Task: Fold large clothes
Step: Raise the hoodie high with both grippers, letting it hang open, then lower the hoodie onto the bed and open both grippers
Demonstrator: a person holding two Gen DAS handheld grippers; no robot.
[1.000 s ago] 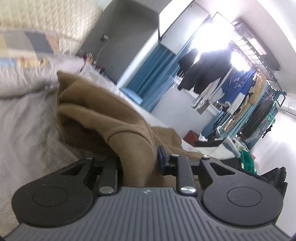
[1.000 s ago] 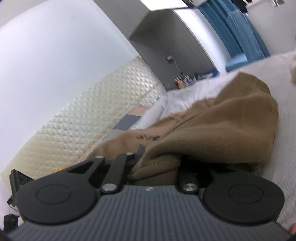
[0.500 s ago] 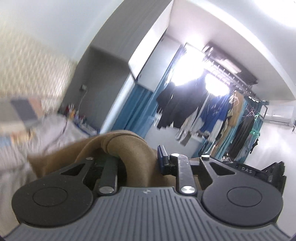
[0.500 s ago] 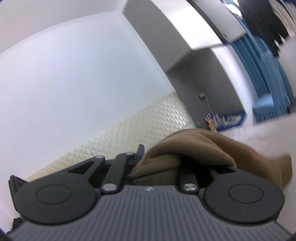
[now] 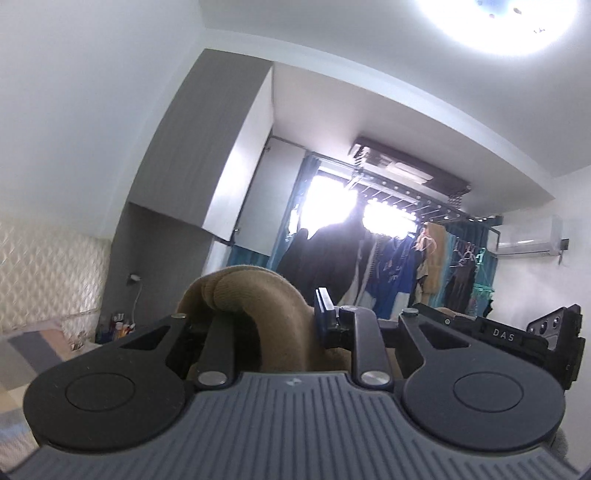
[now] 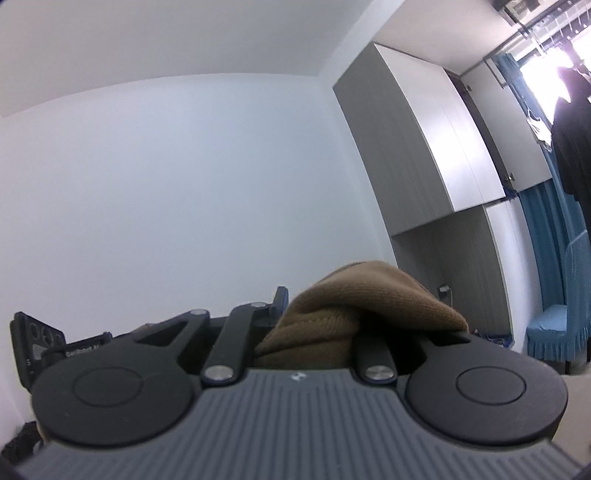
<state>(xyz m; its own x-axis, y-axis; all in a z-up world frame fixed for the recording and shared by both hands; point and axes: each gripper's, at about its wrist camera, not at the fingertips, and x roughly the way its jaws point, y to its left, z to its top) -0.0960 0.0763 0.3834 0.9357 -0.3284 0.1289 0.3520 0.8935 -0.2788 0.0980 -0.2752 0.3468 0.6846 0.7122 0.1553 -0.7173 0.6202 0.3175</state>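
White walls and a white ceiling fill most of the left wrist view, with a bright round ceiling lamp at the top right. A tall grey wardrobe stands left of centre. Beyond it a sunlit window glares behind a rack of hanging clothes, dark and blue ones among them. An air conditioner sits high on the right wall. At the far left a quilted cream headboard shows, blurred, with a patch of bedding below it at the frame's edge. At the bottom centre, the left gripper is clamped on a thick fold of brown garment, which bulges up and over between its two fingers. The cloth hides the left finger's tip; the right finger's blue pad presses against the cloth. At the lower right edge part of the other gripper's black body is in sight, marked "DAS".

Bare pale wall takes up the left and middle of the right wrist view. The grey wardrobe rises on the right, with blue curtains and a blue-covered seat past it, and the bright window at the top right corner. At the bottom centre, the right gripper is closed on a ribbed edge of the brown garment, which heaps up over the fingers and drapes across the right finger. The garment is held up in the air by both grippers.
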